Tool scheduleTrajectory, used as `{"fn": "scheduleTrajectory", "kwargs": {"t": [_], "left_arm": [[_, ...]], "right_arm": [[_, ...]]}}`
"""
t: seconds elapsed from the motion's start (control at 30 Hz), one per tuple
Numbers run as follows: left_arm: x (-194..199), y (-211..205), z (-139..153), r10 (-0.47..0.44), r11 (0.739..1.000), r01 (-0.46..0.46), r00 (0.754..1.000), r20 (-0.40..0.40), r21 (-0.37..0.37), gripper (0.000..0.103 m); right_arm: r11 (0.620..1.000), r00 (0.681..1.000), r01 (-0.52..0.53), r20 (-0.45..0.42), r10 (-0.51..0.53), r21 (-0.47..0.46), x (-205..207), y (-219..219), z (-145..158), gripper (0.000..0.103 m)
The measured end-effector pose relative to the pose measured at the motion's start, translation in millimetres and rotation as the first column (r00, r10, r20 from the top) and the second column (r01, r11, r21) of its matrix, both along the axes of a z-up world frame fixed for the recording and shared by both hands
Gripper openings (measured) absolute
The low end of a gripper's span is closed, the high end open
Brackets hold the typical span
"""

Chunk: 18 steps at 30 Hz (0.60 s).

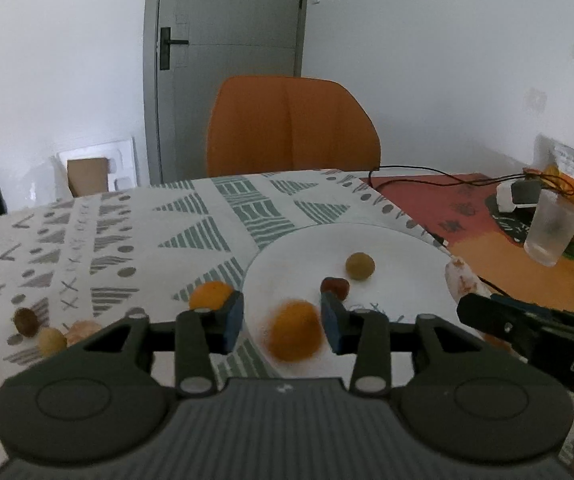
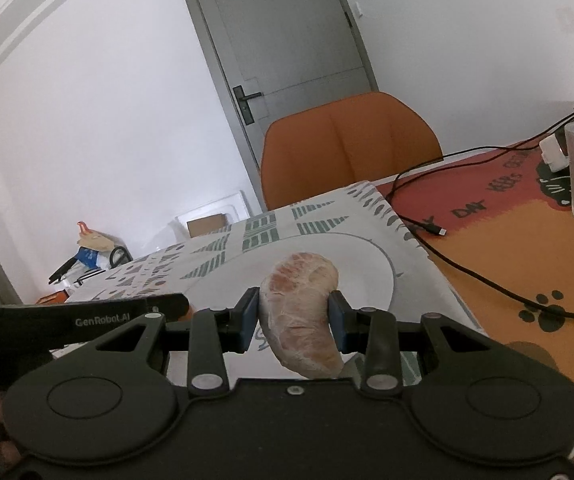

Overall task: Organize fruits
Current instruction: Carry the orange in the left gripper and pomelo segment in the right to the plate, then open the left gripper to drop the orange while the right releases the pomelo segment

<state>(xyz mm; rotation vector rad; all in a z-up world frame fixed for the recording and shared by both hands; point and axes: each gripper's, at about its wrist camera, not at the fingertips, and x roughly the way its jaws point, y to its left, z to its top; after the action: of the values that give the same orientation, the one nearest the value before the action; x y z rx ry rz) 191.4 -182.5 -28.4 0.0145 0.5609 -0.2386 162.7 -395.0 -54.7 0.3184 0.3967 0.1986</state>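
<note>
Blurred orange fruit [image 1: 295, 334] between parted left gripper [image 1: 283, 322] pads, untouched, over plate's [image 1: 399, 248] near rim; right gripper [image 2: 293, 322] clamped on peeled pomelo segment [image 2: 301, 312].

left gripper [image 1: 283, 322]: fingers parted | right gripper [image 2: 293, 322]: fingers clamped, tilted down

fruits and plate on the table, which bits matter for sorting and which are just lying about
Job:
- white plate
- orange fruit between the left gripper's fingers
- peeled segment in the right gripper
- loose fruits on the cloth

Lying about:
- glass
- black cable
- orange chair
</note>
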Motion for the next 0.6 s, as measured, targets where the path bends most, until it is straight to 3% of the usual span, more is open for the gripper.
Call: {"fn": "scheduleTrajectory", "kwargs": {"t": [0.17,0.43,0.6], "left_arm": [[-2,13,5,0.031,0.999,-0.031,0.999,-0.019,-0.013,0.045],[-15,47,10,0.11,0.994,-0.111,0.994,-0.018,-0.018,0.069],[-24,70,15,0.167,0.986,-0.167,0.986,-0.007,-0.026,0.079]], "right_arm": [[1.0,1.0,0.0,0.006,0.0,-0.003,1,4,2,0.036],[1.0,1.0,0.012,-0.001,-0.012,-0.016,7,9,5,0.036],[1.0,1.0,0.002,0.016,-0.002,-0.016,4,16,11,0.043]]}}
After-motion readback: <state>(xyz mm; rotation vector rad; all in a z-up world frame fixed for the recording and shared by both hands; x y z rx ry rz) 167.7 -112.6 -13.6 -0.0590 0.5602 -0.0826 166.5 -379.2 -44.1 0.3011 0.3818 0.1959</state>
